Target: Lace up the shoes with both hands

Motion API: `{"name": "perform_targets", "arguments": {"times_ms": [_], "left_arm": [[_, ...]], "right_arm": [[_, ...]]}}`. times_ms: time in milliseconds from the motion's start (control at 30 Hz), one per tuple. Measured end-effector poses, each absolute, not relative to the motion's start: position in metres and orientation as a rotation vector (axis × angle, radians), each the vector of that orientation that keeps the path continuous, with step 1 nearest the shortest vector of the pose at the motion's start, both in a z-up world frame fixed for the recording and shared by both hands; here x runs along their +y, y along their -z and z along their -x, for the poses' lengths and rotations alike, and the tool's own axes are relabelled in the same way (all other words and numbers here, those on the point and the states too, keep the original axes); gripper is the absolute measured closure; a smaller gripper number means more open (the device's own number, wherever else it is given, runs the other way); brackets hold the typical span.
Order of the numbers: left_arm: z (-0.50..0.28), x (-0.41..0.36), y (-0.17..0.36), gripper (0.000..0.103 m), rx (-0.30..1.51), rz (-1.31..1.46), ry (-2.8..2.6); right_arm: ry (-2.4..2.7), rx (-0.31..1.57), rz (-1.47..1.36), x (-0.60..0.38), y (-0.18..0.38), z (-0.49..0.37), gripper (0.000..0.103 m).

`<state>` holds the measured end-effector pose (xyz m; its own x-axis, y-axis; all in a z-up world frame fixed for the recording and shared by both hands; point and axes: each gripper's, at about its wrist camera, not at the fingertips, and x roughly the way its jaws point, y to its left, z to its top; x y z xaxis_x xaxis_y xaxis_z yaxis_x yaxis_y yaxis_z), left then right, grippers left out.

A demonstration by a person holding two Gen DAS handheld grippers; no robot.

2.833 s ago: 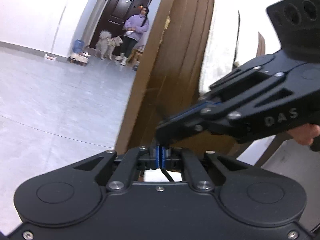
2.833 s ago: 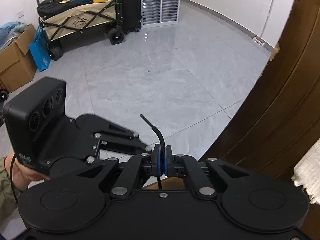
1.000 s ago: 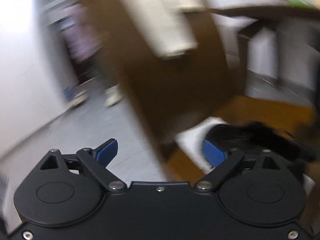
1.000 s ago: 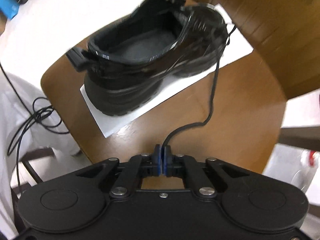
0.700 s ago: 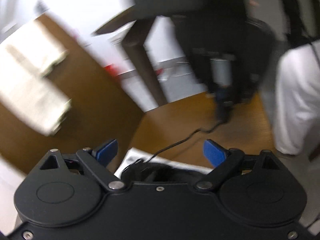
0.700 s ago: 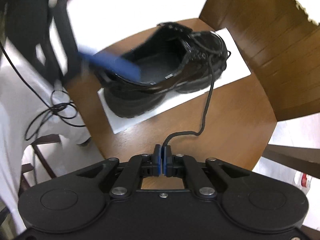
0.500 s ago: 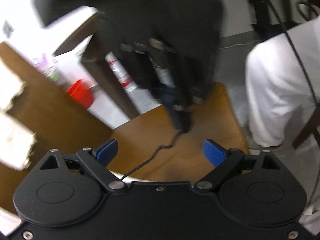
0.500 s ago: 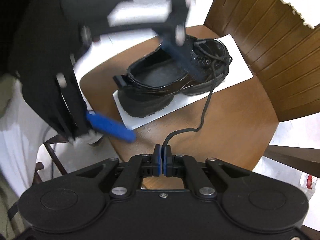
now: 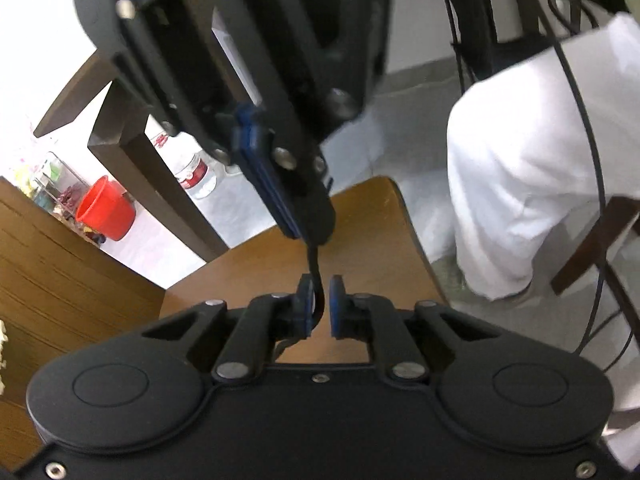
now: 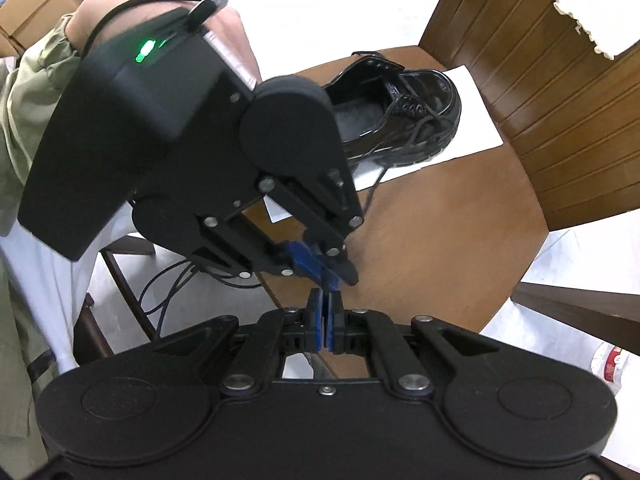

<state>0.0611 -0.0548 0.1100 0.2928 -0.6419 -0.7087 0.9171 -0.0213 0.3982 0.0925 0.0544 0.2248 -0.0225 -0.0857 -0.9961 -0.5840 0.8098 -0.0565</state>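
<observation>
Shoelace (image 9: pixel 316 276), a thin round black cord, runs taut between the two tools: its upper part comes out of the tip of the right hand-held gripper (image 9: pixel 308 236), whose blue pads are pressed flat together on it, and just below that it passes between the blue pads of the left hand-held gripper (image 9: pixel 319 308). The jaws of the left one have just been closing with the lace between them. From its own camera a sliver of gap shows beside the cord, while from the right wrist camera the pads look clamped together on it, tip to tip with the other tool. From there the lace trails loosely across the wood to the shoe (image 10: pixel 420 120), a glossy black leather lace-up with a chunky ridged sole and a soft grey lining. It sits upright on a flat white sheet of paper (image 10: pixel 476 120) laid on the smooth, rounded wooden chair seat (image 10: pixel 440 240), with its toe toward the grooved plank backrest (image 10: pixel 540 80). Both tools are matt black plastic with round hinge covers and silver rivets. An olive sleeve (image 10: pixel 32 92) shows behind the left one. A red plastic bucket (image 9: pixel 105 208) stands on the pale floor beyond.
</observation>
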Motion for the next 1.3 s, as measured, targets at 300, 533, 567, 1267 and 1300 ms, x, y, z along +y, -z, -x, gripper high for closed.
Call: {"name": "perform_targets", "arguments": {"times_ms": [300,533,567,1267,1300], "left_arm": [[-0.08,-0.038,-0.114,0.098,0.39,-0.893,1.209],[-0.092,-0.017,-0.119,0.098,0.399,-0.846,1.144],[-0.092,-0.017,-0.119,0.098,0.398,-0.845,1.145],[-0.094,-0.009,-0.13,0.081,0.443,-0.753,1.26],[-0.094,-0.009,-0.131,0.082,0.431,-0.737,1.268]], "right_arm": [[-0.344,1.503,0.527,0.041,-0.23,-0.099,0.099],[-0.306,1.437,0.548,0.037,-0.23,-0.096,0.091],[-0.303,1.418,0.571,0.04,-0.229,-0.096,0.082],[-0.398,1.396,0.673,0.052,-0.217,-0.098,0.1],[-0.408,1.401,0.674,0.053,-0.217,-0.097,0.1]]}}
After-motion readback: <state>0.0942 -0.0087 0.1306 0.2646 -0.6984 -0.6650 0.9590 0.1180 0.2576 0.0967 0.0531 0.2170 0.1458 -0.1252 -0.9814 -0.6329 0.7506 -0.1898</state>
